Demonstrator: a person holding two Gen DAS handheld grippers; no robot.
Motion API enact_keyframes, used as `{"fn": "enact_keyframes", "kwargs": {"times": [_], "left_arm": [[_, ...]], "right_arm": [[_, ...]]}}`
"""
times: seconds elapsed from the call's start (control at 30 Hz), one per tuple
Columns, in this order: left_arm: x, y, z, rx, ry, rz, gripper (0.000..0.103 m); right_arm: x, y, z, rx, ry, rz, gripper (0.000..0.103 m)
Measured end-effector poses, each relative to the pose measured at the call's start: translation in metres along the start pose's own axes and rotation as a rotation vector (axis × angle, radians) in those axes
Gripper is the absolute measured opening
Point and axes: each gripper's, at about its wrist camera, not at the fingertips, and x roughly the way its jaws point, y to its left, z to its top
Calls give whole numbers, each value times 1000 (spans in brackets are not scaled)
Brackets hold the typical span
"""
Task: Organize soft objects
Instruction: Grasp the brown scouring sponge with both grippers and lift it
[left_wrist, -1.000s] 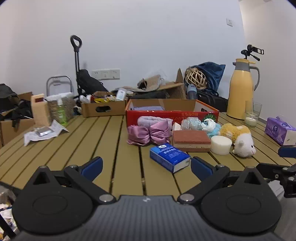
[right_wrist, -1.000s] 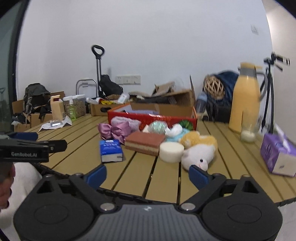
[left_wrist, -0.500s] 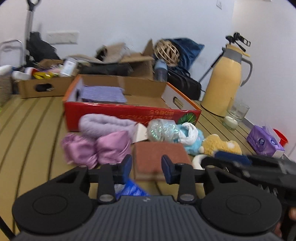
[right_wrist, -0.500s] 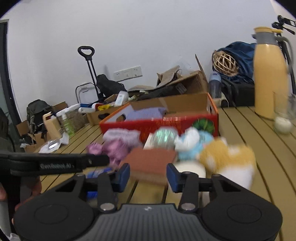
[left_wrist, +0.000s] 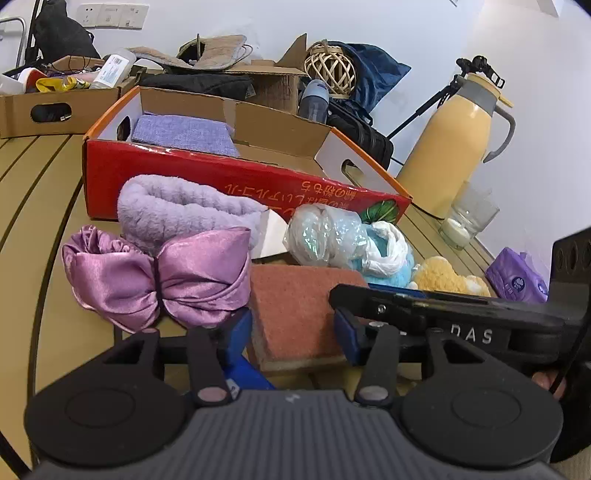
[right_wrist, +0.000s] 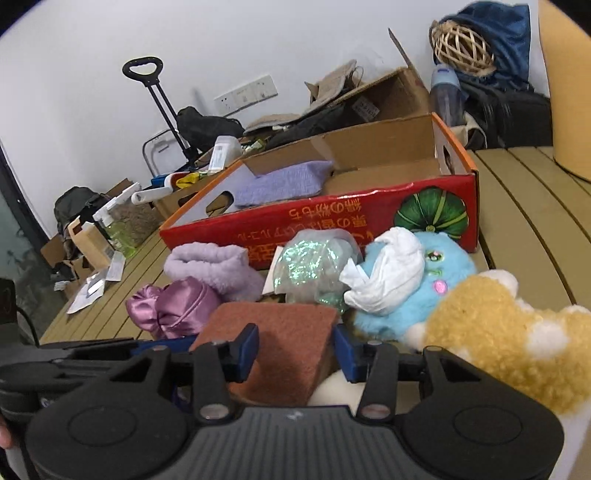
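Both grippers straddle the rust-brown sponge (left_wrist: 295, 306).
Left gripper (left_wrist: 293, 328) and right gripper (right_wrist: 295, 349) jaws are opening, narrow, pads flanking the sponge near the red box (left_wrist: 236, 177).

My rust-brown sponge (left_wrist: 295, 302) lies flat nearest me. Left of it sits the satin bow (left_wrist: 159, 280), with the lilac fleece roll (left_wrist: 184, 210) behind. The blue plush (right_wrist: 424, 291) and yellow plush (right_wrist: 498, 332) lie right.

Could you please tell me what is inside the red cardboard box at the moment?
A folded lilac cloth lies at one end of the red box; bare cardboard shows beside it. The front wall hides the bottom nearest the cameras.
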Motion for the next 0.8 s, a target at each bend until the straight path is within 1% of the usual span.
{"fn": "enact_keyframes", "kwargs": {"times": [0.03, 0.13, 0.27, 0.33, 0.43, 0.5, 0.57, 0.63, 0.67, 0.73, 0.8], "left_arm": [[-1, 0, 0, -2, -5, 0, 45], [-2, 3, 1, -25, -22, -3, 43], [-14, -12, -2, 51, -89, 32, 43], [-23, -23, -3, 89, -112, 35, 43], [-40, -37, -2, 102, -161, 29, 43], [-52, -47, -3, 105, -178, 29, 43], [-65, -55, -6, 104, -199, 26, 43], [-80, -63, -8, 89, -220, 26, 41], [-86, -67, -8, 81, -232, 21, 41], [-95, -73, -7, 70, -249, 21, 37], [-98, -79, -1, 63, -261, 13, 36]], "right_arm": [[0, 1, -1, -6, -7, -2, 44], [1, -2, -4, 12, -42, 9, 42], [-7, -9, -10, 49, -92, 56, 41], [-16, -11, -11, 49, -114, 74, 41], [-35, -8, -7, 44, -164, 87, 41], [-49, -4, -3, 42, -202, 92, 41], [-65, -1, -3, 65, -248, 117, 41], [-81, 2, -8, 85, -269, 123, 32], [-86, 3, -11, 85, -279, 116, 30], [-102, 5, -17, 98, -313, 123, 30], [-115, 8, -15, 90, -331, 116, 29]]}}
